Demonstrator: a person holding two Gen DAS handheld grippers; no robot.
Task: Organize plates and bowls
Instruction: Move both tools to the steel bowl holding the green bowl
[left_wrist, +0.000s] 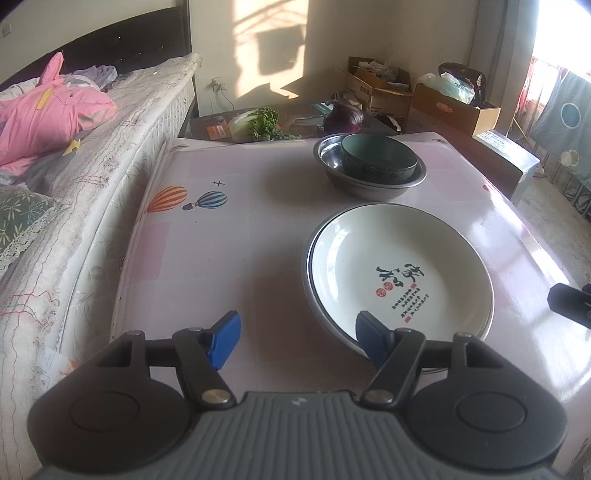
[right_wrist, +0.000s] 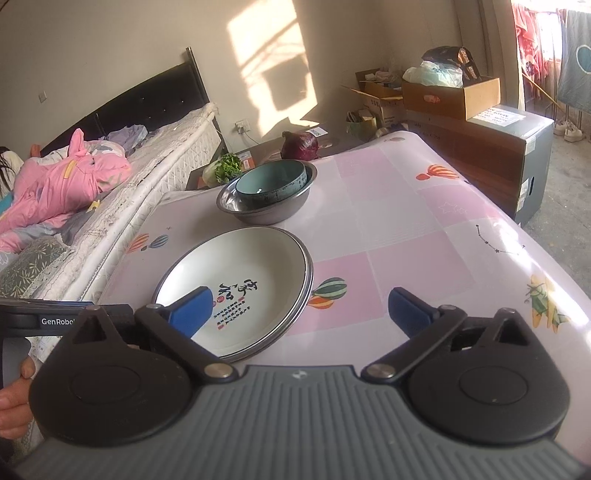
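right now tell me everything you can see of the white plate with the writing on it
The white plate is round, shallow and glossy, ceramic by its look, with a thin dark rim line. Black brush calligraphy, small text columns and red seals mark its well. It lies flat, stacked on a second plate whose edge shows beneath, on the pink patterned tablecloth, in front of the steel bowl. Neither gripper holds it.

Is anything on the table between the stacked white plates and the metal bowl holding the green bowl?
Nothing visible. Only bare tablecloth lies between the plates and the metal bowl with the green bowl inside. Both grippers are open and empty, near the plates' front edge.
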